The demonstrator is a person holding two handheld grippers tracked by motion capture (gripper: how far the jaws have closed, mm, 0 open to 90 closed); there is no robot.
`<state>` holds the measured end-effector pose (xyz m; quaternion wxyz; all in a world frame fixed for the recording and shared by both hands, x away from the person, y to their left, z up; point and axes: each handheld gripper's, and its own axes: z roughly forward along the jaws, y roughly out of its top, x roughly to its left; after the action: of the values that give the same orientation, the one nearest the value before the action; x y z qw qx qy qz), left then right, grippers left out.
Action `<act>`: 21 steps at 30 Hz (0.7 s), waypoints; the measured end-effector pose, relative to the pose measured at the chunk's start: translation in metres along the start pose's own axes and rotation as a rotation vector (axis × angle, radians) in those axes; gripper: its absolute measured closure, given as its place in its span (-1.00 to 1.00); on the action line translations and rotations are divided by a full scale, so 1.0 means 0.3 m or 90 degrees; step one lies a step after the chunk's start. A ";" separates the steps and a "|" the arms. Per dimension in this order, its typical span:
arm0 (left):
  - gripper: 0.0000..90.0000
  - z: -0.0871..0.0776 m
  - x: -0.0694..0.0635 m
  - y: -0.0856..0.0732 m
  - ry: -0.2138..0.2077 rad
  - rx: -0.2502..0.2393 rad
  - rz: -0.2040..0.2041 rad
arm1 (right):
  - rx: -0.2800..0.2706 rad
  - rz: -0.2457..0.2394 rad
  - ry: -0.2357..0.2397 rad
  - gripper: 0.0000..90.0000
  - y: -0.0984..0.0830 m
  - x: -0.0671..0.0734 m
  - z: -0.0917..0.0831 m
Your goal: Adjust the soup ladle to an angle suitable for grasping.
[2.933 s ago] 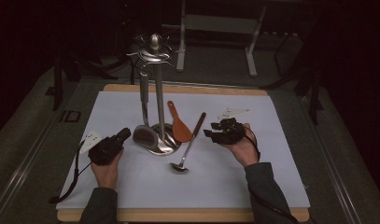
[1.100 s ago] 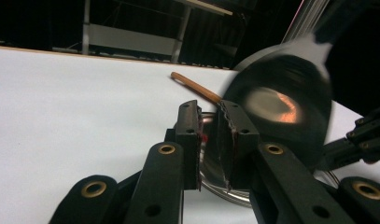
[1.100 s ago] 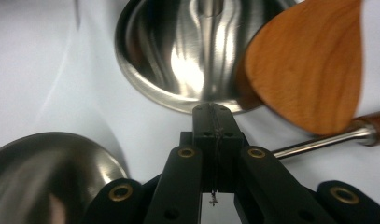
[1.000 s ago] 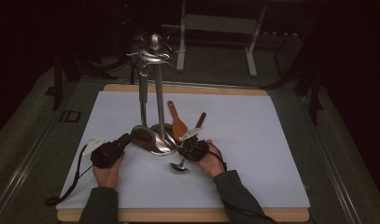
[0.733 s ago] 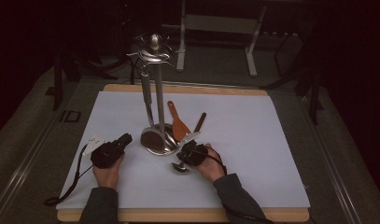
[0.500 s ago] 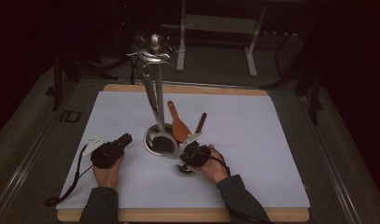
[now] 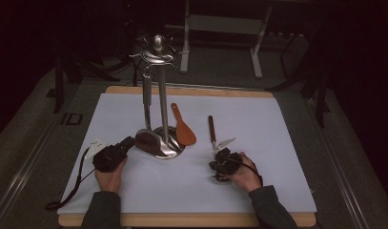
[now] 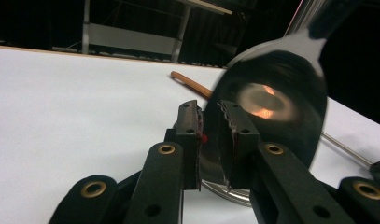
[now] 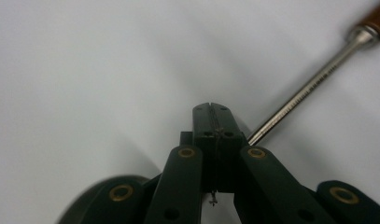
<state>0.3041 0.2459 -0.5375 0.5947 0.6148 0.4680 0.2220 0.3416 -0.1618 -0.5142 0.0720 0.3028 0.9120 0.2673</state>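
My right claw [image 7: 223, 163] is pressed together, pinching the ladle [image 9: 299, 96] low on its thin steel shaft, near the bowl. The wooden handle [image 7: 211, 129] points far, right of the stand [image 7: 159, 95]. It feels stiff, slick and bowl-heavy, so I judge a grip higher up the shaft would balance better. My left claw [image 8: 211, 140] is half spread by the hanging spoon [image 8: 271, 98], holding nothing.
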 end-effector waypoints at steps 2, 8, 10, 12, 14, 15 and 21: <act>0.75 0.000 0.000 0.000 0.000 0.000 0.000 | 0.009 0.004 -0.006 1.00 -0.028 -0.021 -0.023; 0.75 0.001 0.000 0.000 -0.001 0.000 0.000 | 0.047 0.011 -0.017 1.00 -0.104 -0.084 -0.089; 0.75 0.001 0.000 0.000 -0.001 0.000 -0.001 | 0.054 0.009 -0.019 1.00 -0.112 -0.092 -0.098; 0.75 0.001 -0.001 0.000 0.000 0.000 -0.001 | 0.081 0.009 -0.018 1.00 -0.131 -0.114 -0.121; 0.75 0.001 0.000 0.000 0.000 0.000 -0.001 | 0.092 0.011 -0.024 1.00 -0.137 -0.127 -0.131; 0.75 0.002 0.000 0.000 0.000 0.000 -0.001 | 0.083 0.012 -0.029 0.98 -0.138 -0.133 -0.136; 0.74 0.002 0.000 0.000 -0.001 0.000 -0.002 | 0.048 0.044 -0.042 0.81 -0.114 -0.163 -0.154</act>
<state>0.3046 0.2456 -0.5378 0.5952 0.6142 0.4687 0.2208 0.3500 -0.2341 -0.4946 0.0809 0.3452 0.9076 0.2249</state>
